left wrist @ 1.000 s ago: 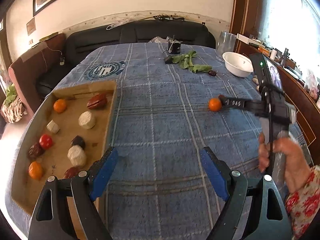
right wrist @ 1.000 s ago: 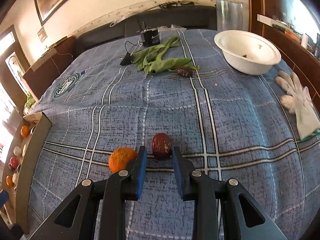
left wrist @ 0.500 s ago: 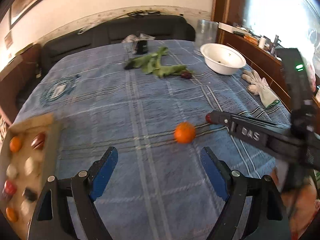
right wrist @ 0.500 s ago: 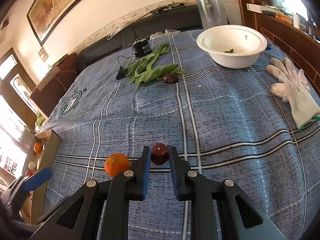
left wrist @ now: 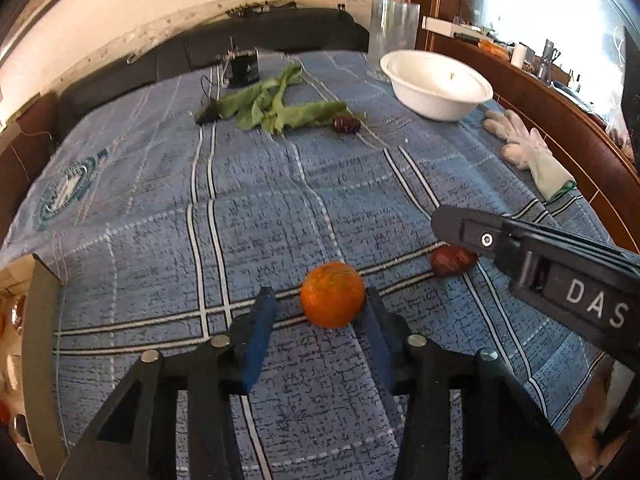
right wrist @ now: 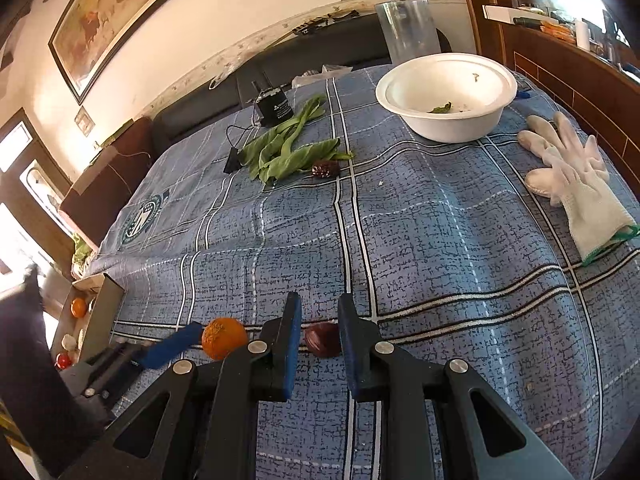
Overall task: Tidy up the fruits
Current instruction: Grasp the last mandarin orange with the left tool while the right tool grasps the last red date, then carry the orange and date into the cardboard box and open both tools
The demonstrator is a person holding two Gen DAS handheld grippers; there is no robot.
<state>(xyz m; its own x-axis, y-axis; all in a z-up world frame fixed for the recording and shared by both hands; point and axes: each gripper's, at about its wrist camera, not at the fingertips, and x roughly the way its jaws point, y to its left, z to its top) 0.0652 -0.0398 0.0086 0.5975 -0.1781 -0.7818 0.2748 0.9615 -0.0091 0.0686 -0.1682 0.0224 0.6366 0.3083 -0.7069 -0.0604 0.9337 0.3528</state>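
Observation:
A small orange point(left wrist: 333, 294) lies on the blue checked cloth between the blue fingers of my left gripper point(left wrist: 318, 300). The jaws are closing: the right pad touches the orange, while a strip of cloth shows between it and the left pad. Just right of it my right gripper point(right wrist: 320, 318) is shut on a dark red date point(right wrist: 322, 339), which rests on the cloth. The left wrist view shows that date point(left wrist: 452, 262) under the right gripper's black finger. The orange point(right wrist: 224, 338) also appears left of the right gripper.
A cardboard tray point(right wrist: 102, 312) holding several fruits sits at the table's left edge. Farther back are green leaves point(left wrist: 280, 112), another date point(left wrist: 346, 124), a white bowl point(left wrist: 438, 90), a white glove point(left wrist: 528, 152), a glass jar point(left wrist: 394, 24) and a small black device point(left wrist: 245, 70).
My left gripper swung right from the tray to the orange, dropped toward it and narrowed its jaws around it. The right gripper's jaws closed on the date.

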